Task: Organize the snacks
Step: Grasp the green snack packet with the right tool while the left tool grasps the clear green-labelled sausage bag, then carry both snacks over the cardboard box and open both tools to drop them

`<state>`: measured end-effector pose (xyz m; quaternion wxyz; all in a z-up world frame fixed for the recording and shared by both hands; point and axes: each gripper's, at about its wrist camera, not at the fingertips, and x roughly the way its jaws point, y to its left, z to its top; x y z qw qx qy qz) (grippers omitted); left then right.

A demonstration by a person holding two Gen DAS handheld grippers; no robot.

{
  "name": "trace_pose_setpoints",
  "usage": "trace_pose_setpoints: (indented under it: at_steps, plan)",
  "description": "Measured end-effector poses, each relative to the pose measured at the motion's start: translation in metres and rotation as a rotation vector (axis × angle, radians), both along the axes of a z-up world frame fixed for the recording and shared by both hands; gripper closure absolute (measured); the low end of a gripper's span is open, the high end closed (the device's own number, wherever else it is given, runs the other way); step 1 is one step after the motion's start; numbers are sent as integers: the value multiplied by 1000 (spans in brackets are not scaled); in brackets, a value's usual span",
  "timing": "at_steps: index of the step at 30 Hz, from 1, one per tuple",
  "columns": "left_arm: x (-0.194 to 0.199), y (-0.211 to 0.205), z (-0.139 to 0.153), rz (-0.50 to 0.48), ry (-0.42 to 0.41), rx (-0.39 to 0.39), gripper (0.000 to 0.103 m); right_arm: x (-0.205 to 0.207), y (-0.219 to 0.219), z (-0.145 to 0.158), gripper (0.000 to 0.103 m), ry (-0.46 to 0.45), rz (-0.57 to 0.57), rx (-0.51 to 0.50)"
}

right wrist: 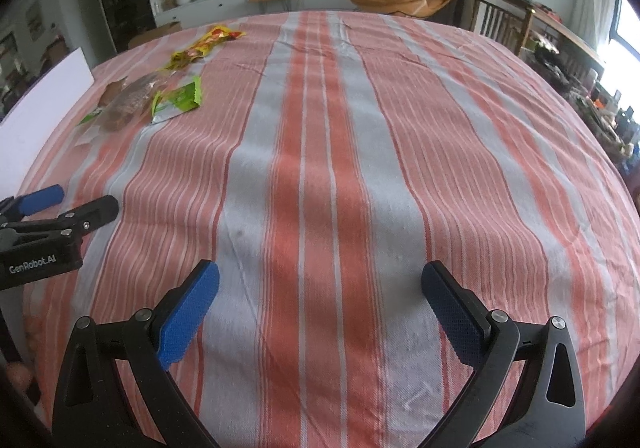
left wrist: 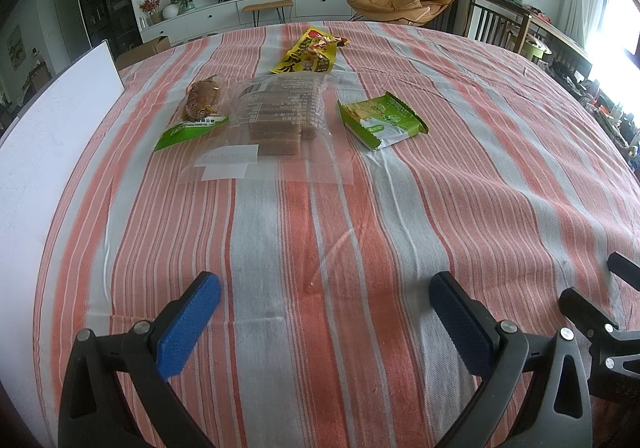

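The left gripper (left wrist: 324, 284) hangs low over the striped tablecloth (left wrist: 360, 208) with its blue pads (left wrist: 188, 324) spread wide and nothing between them. The right gripper (right wrist: 320, 280) is likewise released, its pads (right wrist: 186, 318) far apart over bare cloth; it sits just to the right of the left one, whose black body shows at the left edge of the right wrist view. All the snacks lie well ahead of the left gripper and far ahead-left of the right one. Straight ahead of the left gripper is a clear bag of brown cake slices (left wrist: 276, 120), lying flat. Just beside it on the left, touching or overlapping its edge, is a bun in a green-ended wrapper (left wrist: 196, 108). To the bag's right, slightly apart, sits a green and white packet (left wrist: 380, 120). Beyond the bag lies a yellow snack packet (left wrist: 308, 52). A white board (left wrist: 52, 136) lies along the left side of the table.
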<state>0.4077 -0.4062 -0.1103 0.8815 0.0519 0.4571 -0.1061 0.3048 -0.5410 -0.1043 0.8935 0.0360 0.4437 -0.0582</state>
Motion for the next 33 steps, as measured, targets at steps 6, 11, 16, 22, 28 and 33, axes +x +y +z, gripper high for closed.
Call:
trace_pose_setpoints:
  at_steps: [6, 11, 16, 22, 28, 33]
  plan:
    - [-7, 14, 5, -101, 95, 7, 0, -2, 1, -1, 0, -9, -7, 0]
    - [1, 74, 36, -140, 101, -94, 0, -4, 1, 16, 3, 2, 67, 24]
    - [91, 129, 57, -35, 154, -170, 0, 55, 27, 64, 3, -64, 231, 61]
    - [168, 127, 50, -28, 239, -240, 7, 168, 73, 40, 4, 99, 354, 49]
    - [215, 103, 26, 48, 264, -105, 23, 191, 102, 14, 41, 195, 367, 4]
    - [208, 96, 17, -16, 225, -45, 54, 180, 90, 17, 51, 197, 329, 9]
